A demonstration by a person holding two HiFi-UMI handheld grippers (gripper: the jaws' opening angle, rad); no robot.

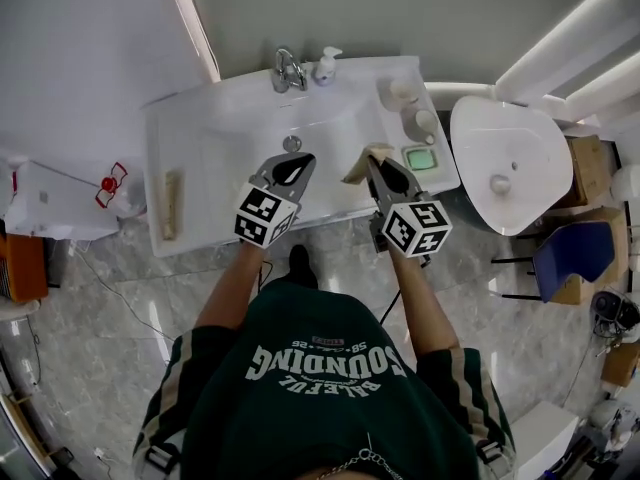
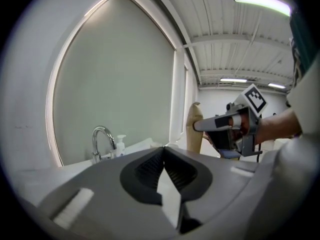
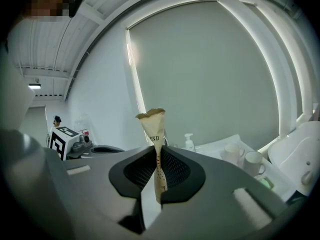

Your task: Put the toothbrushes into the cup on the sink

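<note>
My right gripper (image 3: 157, 151) is shut on a tan paper-wrapped toothbrush (image 3: 154, 126) that stands upright between its pads. In the head view this packet (image 1: 358, 166) sticks out left of the right gripper (image 1: 372, 161), above the front of the white sink counter (image 1: 200, 148). Two white cups (image 1: 403, 91) (image 1: 425, 125) stand at the counter's back right, also visible in the right gripper view (image 3: 231, 154). My left gripper (image 1: 297, 158) hovers over the basin beside the right one, its jaws closed with nothing between them (image 2: 163, 149). Another tan wrapped toothbrush (image 1: 172, 205) lies at the counter's left end.
A chrome faucet (image 1: 288, 68) and a soap dispenser (image 1: 327, 65) stand at the back of the basin. A green soap dish (image 1: 420, 157) sits near the cups. A white toilet (image 1: 505, 158) is to the right of the counter, and a white box (image 1: 50, 203) to the left.
</note>
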